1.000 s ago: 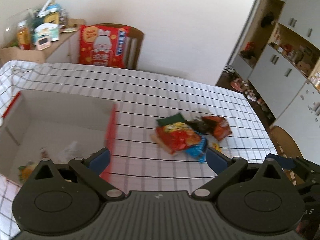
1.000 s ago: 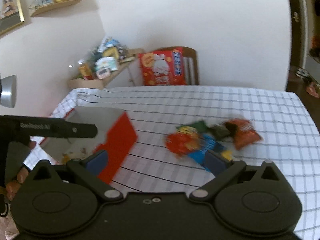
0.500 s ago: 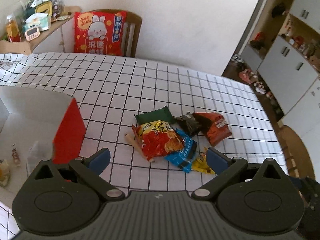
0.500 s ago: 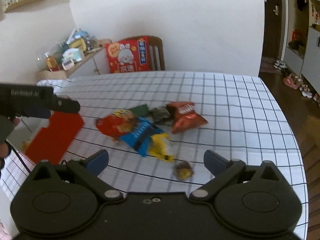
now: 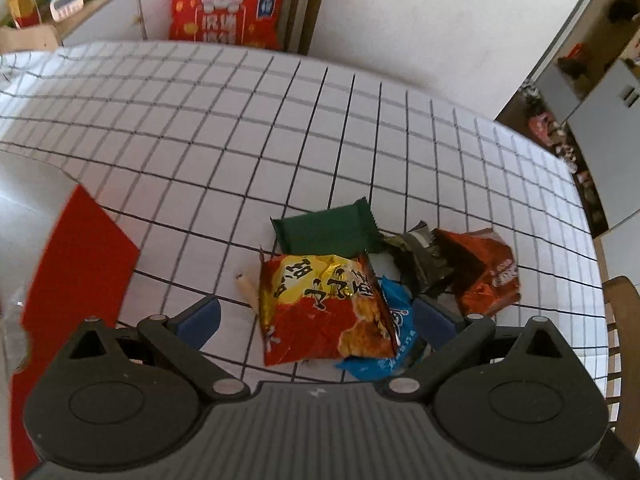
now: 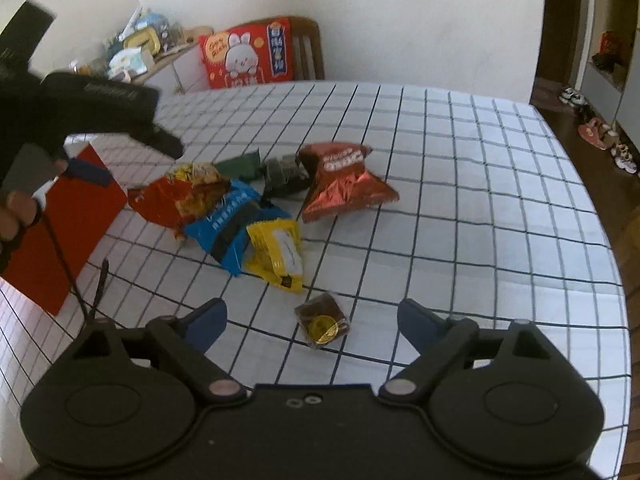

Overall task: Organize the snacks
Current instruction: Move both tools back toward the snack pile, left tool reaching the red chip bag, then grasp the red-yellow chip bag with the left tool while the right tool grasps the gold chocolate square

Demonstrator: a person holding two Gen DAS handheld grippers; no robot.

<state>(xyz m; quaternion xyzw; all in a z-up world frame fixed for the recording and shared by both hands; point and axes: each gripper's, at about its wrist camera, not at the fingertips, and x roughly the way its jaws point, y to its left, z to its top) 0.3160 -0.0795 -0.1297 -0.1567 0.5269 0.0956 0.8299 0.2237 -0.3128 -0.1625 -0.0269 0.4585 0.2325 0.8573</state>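
Checked tablecloth (image 6: 460, 200) holds the snack pile beside the red box (image 5: 76, 256). Left gripper (image 5: 316, 320) spread around the red-yellow chip bag (image 5: 320, 308); right gripper (image 6: 312, 320) closing, straddling the small brown candy (image 6: 323, 322), no contact yet.

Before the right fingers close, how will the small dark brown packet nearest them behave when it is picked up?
The small dark brown packet looks flat and square, so it should not roll. Its clear glossy wrap may be slippery under the closing right gripper. It lies apart from the yellow packet, so lifting it probably disturbs nothing.
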